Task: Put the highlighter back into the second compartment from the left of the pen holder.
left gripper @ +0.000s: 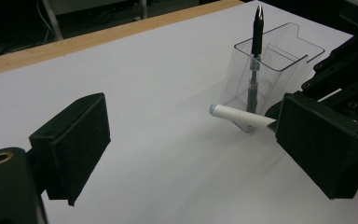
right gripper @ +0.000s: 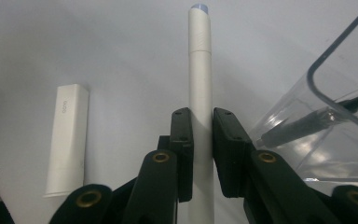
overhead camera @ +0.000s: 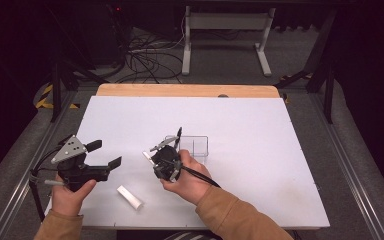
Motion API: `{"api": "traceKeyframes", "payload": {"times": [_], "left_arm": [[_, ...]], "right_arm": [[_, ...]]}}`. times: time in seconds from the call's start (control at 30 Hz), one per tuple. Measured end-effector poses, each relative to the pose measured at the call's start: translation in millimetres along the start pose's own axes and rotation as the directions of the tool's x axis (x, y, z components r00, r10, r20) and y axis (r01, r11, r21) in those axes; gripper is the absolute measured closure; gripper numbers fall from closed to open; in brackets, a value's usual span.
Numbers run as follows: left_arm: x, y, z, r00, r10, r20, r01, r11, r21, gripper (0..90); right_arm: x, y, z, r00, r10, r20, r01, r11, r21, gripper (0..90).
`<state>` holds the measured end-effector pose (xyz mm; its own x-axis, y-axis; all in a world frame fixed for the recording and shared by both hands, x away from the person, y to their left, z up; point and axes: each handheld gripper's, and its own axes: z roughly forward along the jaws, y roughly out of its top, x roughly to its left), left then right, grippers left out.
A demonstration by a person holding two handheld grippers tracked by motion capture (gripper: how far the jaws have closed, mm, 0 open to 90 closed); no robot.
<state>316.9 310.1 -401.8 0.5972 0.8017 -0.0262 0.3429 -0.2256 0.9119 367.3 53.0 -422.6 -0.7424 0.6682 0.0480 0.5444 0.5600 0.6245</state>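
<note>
White pen (right gripper: 200, 88): clamped between the jaws of the right tool (right gripper: 202, 122), which are closed onto its barrel. In the right gripper view the pen runs up the middle of the frame, capped tip at the top. In the high view it sits at centre frame, just left of the holder.

Table (overhead camera: 260, 165): white surface taking up the middle of the high view, with a wooden strip (overhead camera: 187, 90) along its upper edge.

Left tool (overhead camera: 105, 155): lower left of the high view, held in the person's left hand (overhead camera: 72, 195). Its jaws stand wide apart with nothing between them, as the left gripper view confirms.

Right tool: centre of the high view, held in the right hand (overhead camera: 192, 177), just beside the holder.

Clear plastic holder (overhead camera: 195, 146): standing on the table at centre frame, right of the white pen. In the left gripper view it is at upper right.

Black pen (left gripper: 255, 60): standing upright inside the holder, tip above the rim.

White cap (overhead camera: 130, 197): lying flat on the table, lower centre-left of the high view, between the two hands
</note>
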Motion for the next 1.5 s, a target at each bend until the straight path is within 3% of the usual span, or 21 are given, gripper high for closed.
{"api": "traceKeyframes", "payload": {"times": [0.43,0.67,0.9,1.03,1.17,1.43,1.5], "left_arm": [[-0.1,0.3,-1.2,1.0,0.002,-0.002,-0.002,1.0,-0.001,10.7],[0.3,0.0,-1.3,1.0,0.002,-0.003,-0.002,1.0,0.001,10.7],[-0.3,0.0,-0.8,1.0,0.001,-0.002,-0.001,1.0,0.0,10.7],[0.0,0.0,-1.1,1.0,0.003,-0.002,-0.003,1.0,0.001,10.7],[-0.2,-0.1,-0.7,1.0,0.001,-0.002,-0.001,1.0,0.0,10.7],[-0.5,-0.1,-0.3,1.0,0.001,-0.003,-0.001,1.0,-0.001,10.7],[-0.5,-0.1,-0.2,1.0,0.001,-0.003,-0.001,1.0,-0.001,10.7]], "right_arm": [[-2.8,-3.3,-22.5,0.9987,-0.033,-0.038,0.029,0.9945,-0.101,79.1],[-8.0,-8.4,-40.1,0.996,-0.042,-0.079,0.025,0.9792,-0.201,79.2],[-11.1,-11.6,-46.1,0.9954,-0.06,-0.075,0.04,0.969,-0.244,79.2],[-13.9,-12.2,-51.6,0.9927,-0.065,-0.102,0.034,0.9598,-0.278,79.2],[-18.6,-13.2,-60.6,0.9891,-0.071,-0.129,0.025,0.9445,-0.328,79.1],[-33.1,-15.7,-74.0,0.9834,-0.089,-0.158,0.011,0.8991,-0.438,79.1],[-36.8,-16.0,-75.9,0.9822,-0.097,-0.161,0.01,0.8823,-0.471,79.2]]}}
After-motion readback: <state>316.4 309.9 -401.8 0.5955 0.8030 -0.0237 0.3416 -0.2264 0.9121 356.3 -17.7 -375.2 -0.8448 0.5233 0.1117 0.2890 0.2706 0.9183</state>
